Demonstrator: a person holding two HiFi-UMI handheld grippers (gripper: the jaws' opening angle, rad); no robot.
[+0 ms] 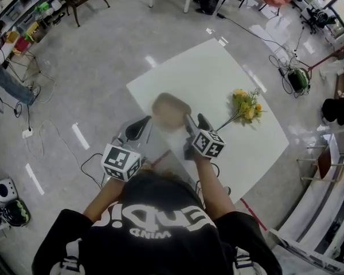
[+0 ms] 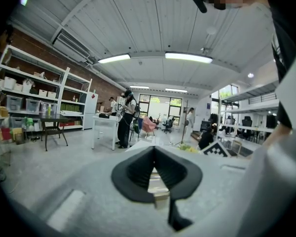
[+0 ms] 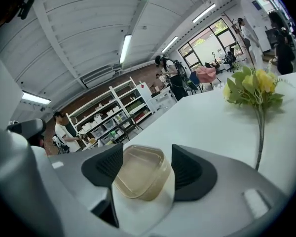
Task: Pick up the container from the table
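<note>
Over the white table (image 1: pixel 218 79), my right gripper (image 1: pixel 195 122) is clamping the container (image 3: pixel 140 174).
Its jaws are pressing the white tub with the tan see-through lid from both sides. My left gripper (image 2: pixel 155 149) is pinched closed beside it. Yellow flowers (image 1: pixel 246 105) are lying nearby. The black shirt (image 1: pixel 155 222) is showing a small white word, "WIND".
</note>
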